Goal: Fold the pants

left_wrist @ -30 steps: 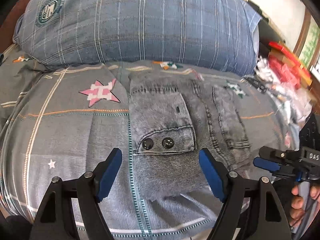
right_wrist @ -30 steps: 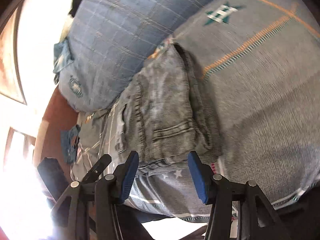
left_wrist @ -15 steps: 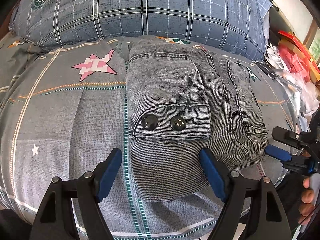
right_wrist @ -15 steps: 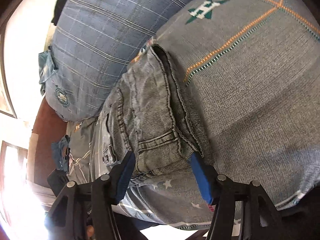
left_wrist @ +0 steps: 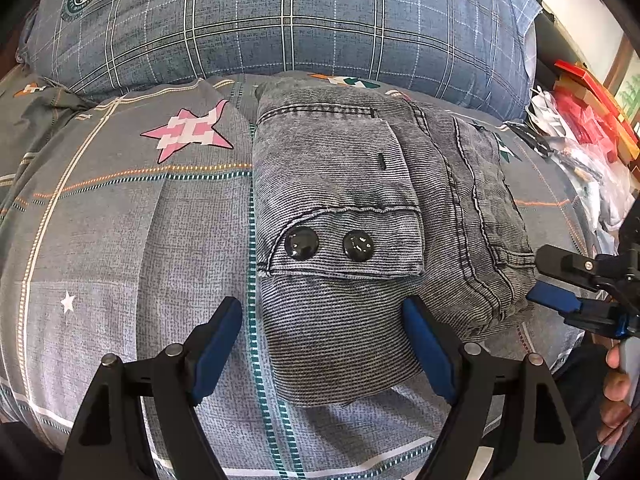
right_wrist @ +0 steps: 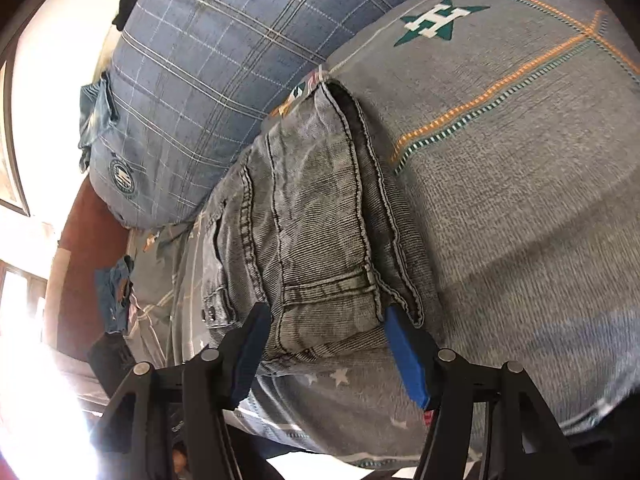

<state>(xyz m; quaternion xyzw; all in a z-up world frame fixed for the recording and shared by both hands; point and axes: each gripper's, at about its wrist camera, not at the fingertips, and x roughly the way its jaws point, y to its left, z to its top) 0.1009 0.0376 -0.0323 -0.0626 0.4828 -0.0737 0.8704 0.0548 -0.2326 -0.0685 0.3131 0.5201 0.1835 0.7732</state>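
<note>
On the bed [left_wrist: 120,240], just before the far pillow [left_wrist: 280,20], the pants [left_wrist: 360,220] are lying folded into a compact bundle. We are keeping both the left gripper [left_wrist: 322,344] and right gripper [right_wrist: 324,352] fingers open, gripping nothing; little seems left.

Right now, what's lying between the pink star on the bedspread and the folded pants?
Only bare bedspread, crossed by a teal stitched stripe running beside the folded pants. The left wrist view shows this; the pink star is out of the right wrist view.
</note>
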